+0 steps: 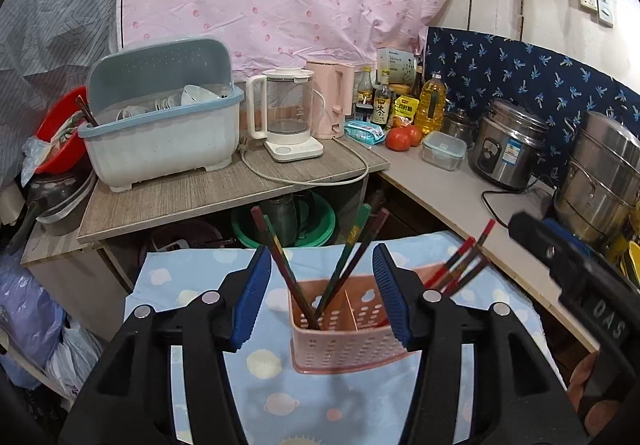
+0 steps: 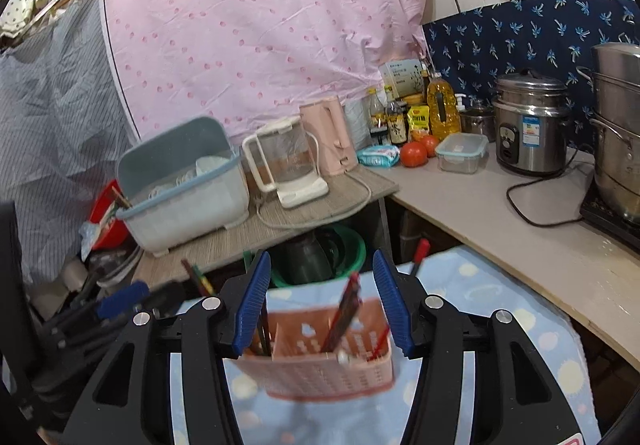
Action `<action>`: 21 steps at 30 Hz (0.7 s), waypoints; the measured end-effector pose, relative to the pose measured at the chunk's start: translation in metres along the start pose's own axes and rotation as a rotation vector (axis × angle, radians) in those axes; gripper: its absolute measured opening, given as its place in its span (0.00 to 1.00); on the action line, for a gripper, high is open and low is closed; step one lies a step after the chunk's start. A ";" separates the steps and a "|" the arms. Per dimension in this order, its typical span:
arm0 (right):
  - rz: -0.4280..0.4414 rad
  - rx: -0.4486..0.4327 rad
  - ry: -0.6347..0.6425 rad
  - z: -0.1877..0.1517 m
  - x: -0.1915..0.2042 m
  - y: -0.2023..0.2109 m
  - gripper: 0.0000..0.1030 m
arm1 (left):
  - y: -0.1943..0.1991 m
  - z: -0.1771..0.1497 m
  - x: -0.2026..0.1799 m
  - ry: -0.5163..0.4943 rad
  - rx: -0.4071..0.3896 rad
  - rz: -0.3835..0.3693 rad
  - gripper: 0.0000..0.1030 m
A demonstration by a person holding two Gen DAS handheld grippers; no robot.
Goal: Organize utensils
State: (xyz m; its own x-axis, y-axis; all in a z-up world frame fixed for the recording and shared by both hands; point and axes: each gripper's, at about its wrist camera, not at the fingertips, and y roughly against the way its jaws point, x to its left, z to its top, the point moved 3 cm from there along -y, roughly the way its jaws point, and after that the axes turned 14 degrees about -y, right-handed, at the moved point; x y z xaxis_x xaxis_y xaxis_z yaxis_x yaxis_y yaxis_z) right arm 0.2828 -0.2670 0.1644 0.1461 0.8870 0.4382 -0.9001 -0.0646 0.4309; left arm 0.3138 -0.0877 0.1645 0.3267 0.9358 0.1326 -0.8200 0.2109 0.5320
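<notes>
A pink perforated utensil holder (image 1: 344, 337) stands on a pale blue dotted cloth (image 1: 280, 397). Several dark chopsticks (image 1: 288, 277) lean in its left compartment, and red-tipped ones (image 1: 464, 265) stick out on its right side. My left gripper (image 1: 321, 253) is open just above the holder's left part; the chopsticks pass between its blue pads (image 1: 252, 297) without touching them. In the right wrist view my right gripper (image 2: 320, 257) is open over the same holder (image 2: 320, 361), where a red-and-dark chopstick (image 2: 344, 313) stands free between the pads.
Behind the cloth, a wooden shelf (image 1: 224, 189) carries a blue-grey dish box (image 1: 160, 141), a glass kettle (image 1: 288, 113) and a pink kettle (image 1: 332, 101). On the counter (image 1: 460, 197) to the right are bottles, tomatoes (image 1: 404, 137), a rice cooker (image 1: 508, 145) and steel pots (image 1: 604, 181). A green basin (image 1: 288, 221) sits under the shelf.
</notes>
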 end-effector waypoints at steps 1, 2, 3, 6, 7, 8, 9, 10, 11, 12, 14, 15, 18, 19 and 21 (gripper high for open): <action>-0.006 0.012 0.002 -0.007 -0.004 0.006 0.52 | 0.004 -0.003 -0.002 -0.007 0.002 0.005 0.49; -0.010 0.026 0.002 -0.013 -0.007 0.011 0.53 | 0.008 -0.007 -0.004 -0.014 0.005 0.008 0.49; -0.016 0.042 0.002 -0.020 -0.011 0.015 0.54 | 0.012 -0.011 -0.007 -0.021 0.009 0.011 0.49; -0.032 0.080 -0.009 -0.039 -0.022 0.029 0.54 | 0.024 -0.025 -0.013 -0.032 0.024 0.007 0.51; -0.038 0.092 -0.014 -0.046 -0.026 0.034 0.54 | 0.028 -0.029 -0.016 -0.032 0.028 0.006 0.52; -0.040 0.103 -0.018 -0.052 -0.029 0.039 0.54 | 0.032 -0.032 -0.018 -0.032 0.031 0.002 0.53; -0.042 0.112 -0.020 -0.059 -0.031 0.044 0.54 | 0.036 -0.038 -0.021 -0.034 0.034 -0.002 0.54; -0.050 0.118 -0.018 -0.066 -0.032 0.048 0.54 | 0.040 -0.042 -0.025 -0.038 0.039 -0.002 0.56; -0.059 0.123 -0.010 -0.072 -0.033 0.052 0.54 | 0.043 -0.046 -0.028 -0.043 0.042 -0.001 0.57; -0.066 0.130 0.003 -0.079 -0.033 0.056 0.54 | 0.046 -0.052 -0.031 -0.051 0.045 0.000 0.58; -0.078 0.140 0.021 -0.091 -0.033 0.063 0.54 | 0.051 -0.061 -0.037 -0.054 0.054 -0.001 0.59; -0.083 0.144 0.029 -0.097 -0.033 0.067 0.54 | 0.054 -0.067 -0.040 -0.052 0.064 -0.010 0.59; -0.098 0.150 0.049 -0.112 -0.032 0.077 0.54 | 0.059 -0.080 -0.046 -0.043 0.083 -0.021 0.59; -0.105 0.149 0.059 -0.116 -0.031 0.081 0.54 | 0.061 -0.084 -0.047 -0.041 0.086 -0.023 0.59; -0.117 0.146 0.081 -0.122 -0.030 0.087 0.54 | 0.064 -0.092 -0.051 -0.039 0.093 -0.023 0.59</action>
State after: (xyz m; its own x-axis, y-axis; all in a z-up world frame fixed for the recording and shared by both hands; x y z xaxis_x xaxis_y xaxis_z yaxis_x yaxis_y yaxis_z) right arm 0.1503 -0.2433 0.0920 0.2075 0.9259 0.3156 -0.8088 -0.0190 0.5878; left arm 0.2017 -0.0960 0.1148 0.3647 0.9189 0.1507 -0.7656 0.2038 0.6102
